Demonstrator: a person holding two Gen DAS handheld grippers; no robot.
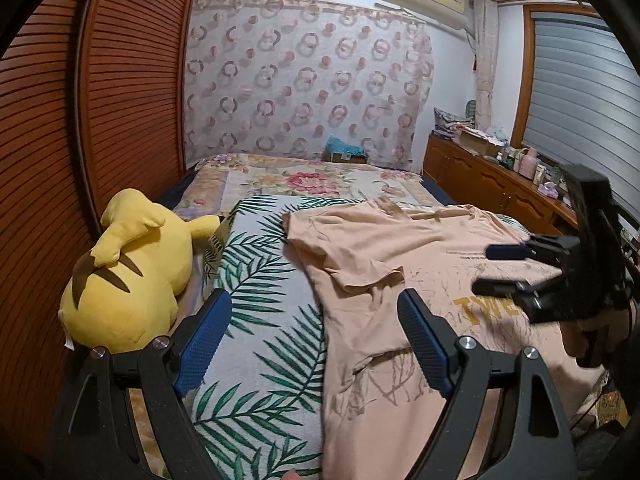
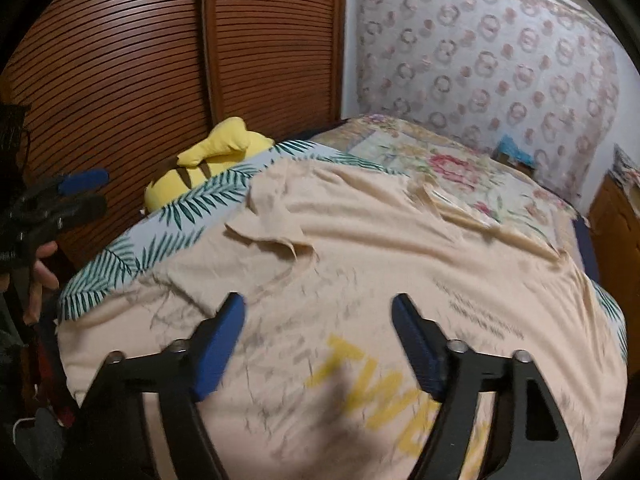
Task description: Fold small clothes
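A peach T-shirt (image 1: 380, 248) with yellow letters and thin line drawings lies spread on a leaf-print blanket (image 1: 260, 280) on the bed. It fills most of the right wrist view, where the T-shirt (image 2: 360, 232) is blurred and one sleeve is rumpled. My left gripper (image 1: 316, 314) is open over the shirt's left edge, with cloth below it but nothing pinched. My right gripper (image 2: 318, 314) is open above the printed chest. Each shows in the other's view: the right gripper (image 1: 500, 270) over the shirt's right side, the left gripper (image 2: 80, 194) at the far left, held by a hand.
A yellow plush toy (image 1: 128, 272) lies by the slatted wooden wardrobe doors (image 1: 100, 120) on the left. A floral bedspread (image 1: 312, 180) covers the far bed, with a cardboard box (image 1: 344, 152) at its head. A cluttered wooden dresser (image 1: 500, 184) runs along the right.
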